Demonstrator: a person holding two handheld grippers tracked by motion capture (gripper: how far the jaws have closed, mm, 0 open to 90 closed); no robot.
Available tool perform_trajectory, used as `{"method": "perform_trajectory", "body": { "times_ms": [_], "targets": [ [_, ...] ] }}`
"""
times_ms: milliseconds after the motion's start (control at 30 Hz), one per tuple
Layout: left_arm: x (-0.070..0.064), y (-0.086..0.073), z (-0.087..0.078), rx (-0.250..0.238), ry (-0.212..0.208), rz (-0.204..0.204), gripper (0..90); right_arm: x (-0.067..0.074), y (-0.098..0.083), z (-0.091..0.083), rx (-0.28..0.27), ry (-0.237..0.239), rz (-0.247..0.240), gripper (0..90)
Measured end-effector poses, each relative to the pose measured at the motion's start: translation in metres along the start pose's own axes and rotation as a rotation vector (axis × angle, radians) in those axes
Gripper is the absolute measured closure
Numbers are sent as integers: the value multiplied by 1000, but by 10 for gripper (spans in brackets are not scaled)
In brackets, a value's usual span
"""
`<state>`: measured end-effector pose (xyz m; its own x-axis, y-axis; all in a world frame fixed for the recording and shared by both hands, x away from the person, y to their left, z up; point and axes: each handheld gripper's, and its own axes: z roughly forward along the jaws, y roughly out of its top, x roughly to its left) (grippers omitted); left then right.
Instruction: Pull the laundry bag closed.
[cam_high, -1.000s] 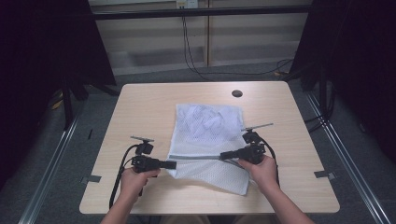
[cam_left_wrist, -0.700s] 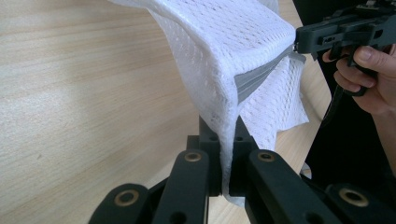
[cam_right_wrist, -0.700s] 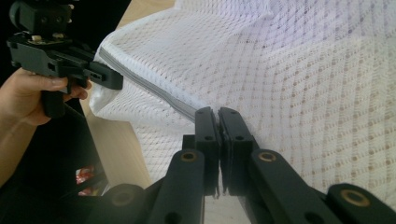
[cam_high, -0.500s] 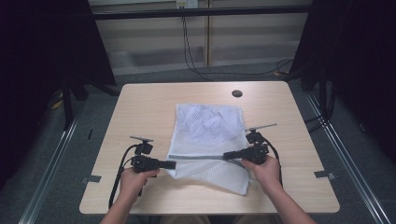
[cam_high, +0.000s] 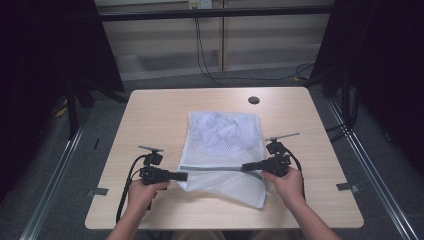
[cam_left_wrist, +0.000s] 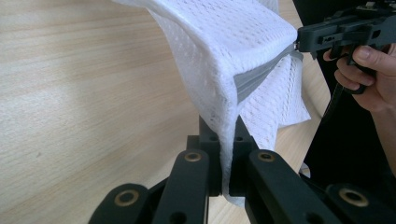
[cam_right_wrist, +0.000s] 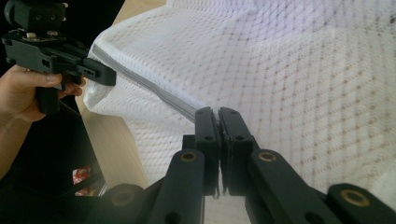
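We saw a white mesh bag (cam_high: 223, 150) lying in the middle of a light wooden table (cam_high: 160, 112). The far part of the bag lay flat on the table and looked lumpy, with something white inside it that we could not make out. A grey zipper strip (cam_high: 215, 169) ran across the near part of the bag, from one side to the other, and it was pulled tight in a line. The left gripper (cam_high: 181, 175) was at the left end of that strip. In the left gripper view, its two black jaws were squeezed together on the bag's edge (cam_left_wrist: 227, 140), and the white mesh stuck up between them. The right gripper (cam_high: 246, 167) was at the right end of the strip. In the right gripper view, its jaws were pressed tight together on the end of the grey strip (cam_right_wrist: 189, 111), with the mesh spread wide behind it. The left hand (cam_high: 141, 192) and the right hand (cam_high: 287, 181) each held a gripper near the front edge of the table. The two grippers pointed toward each other, with the bag between them. The near flap of the bag hung down past the strip and lay on the table toward us. A small dark round hole (cam_high: 254, 100) sat in the table near the far edge, well away from the bag.
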<state>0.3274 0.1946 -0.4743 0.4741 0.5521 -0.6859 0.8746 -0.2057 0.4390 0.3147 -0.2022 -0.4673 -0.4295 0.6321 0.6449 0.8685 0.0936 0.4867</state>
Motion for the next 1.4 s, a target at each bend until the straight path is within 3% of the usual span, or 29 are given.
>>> {"method": "perform_trajectory", "body": {
  "times_ms": [767, 867, 900, 1033, 1400],
  "targets": [
    [0, 0, 0, 1, -4, -2, 890, -2, -1, -3, -3, 10, 4, 870],
    [0, 0, -2, 4, 1, 2, 890, -3, -2, -4, -1, 2, 4, 870],
    [-1, -1, -2, -4, -8, -17, 890, -4, -2, -5, -3, 4, 6, 870],
    [0, 0, -2, 4, -1, 2, 890, -4, -2, -6, -3, 3, -2, 870],
    [-1, -1, -3, -6, 7, -8, 890, -4, -3, -8, 2, -12, 1, 870]
  ]
}}
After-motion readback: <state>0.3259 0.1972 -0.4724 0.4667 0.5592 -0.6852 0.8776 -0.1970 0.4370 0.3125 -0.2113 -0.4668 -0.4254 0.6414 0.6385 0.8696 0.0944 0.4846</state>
